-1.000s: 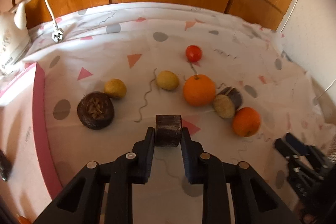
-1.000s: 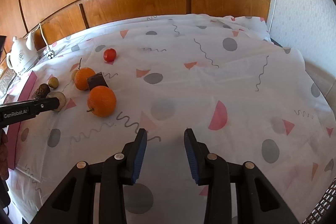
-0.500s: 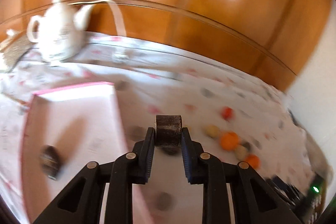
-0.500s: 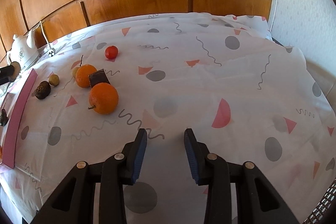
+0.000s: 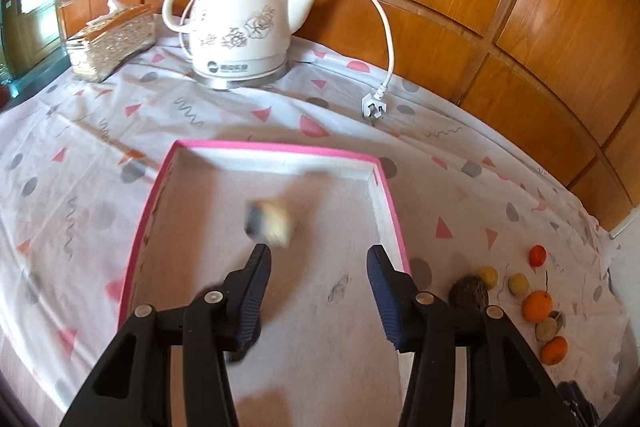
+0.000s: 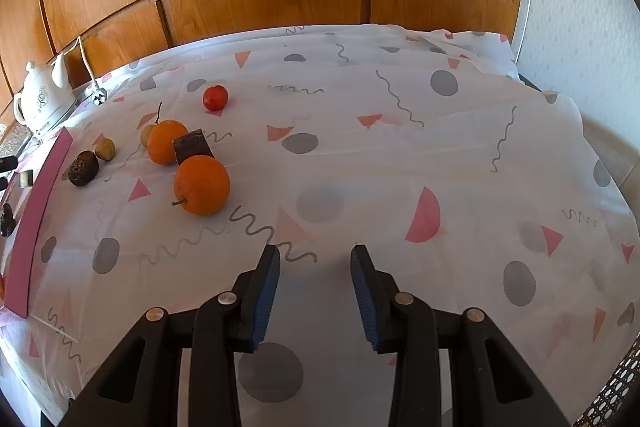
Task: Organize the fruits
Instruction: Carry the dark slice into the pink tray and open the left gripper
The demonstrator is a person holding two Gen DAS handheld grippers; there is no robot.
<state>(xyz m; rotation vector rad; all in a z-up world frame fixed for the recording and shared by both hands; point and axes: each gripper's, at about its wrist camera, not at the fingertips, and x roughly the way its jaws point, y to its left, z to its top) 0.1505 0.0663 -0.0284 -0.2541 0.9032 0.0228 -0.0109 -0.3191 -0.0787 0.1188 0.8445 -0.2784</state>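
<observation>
**Jaws let go over the pink tray**

The left gripper (image 5: pixel 316 255) jaws were opening, holding nothing. A blurry fruit piece (image 5: pixel 270 223) was over the pink tray (image 5: pixel 390 211). The right gripper (image 6: pixel 314 257) jaws stood partly open and empty. Two oranges (image 6: pixel 202 185) sat on the counter (image 6: pixel 400 167).

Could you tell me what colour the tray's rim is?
Pink rim, seen best in the left wrist view.

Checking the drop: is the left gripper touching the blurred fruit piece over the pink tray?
Apart. The left wrist view shows the fruit piece beyond the left gripper, whose jaws are opening with nothing between them.
</observation>
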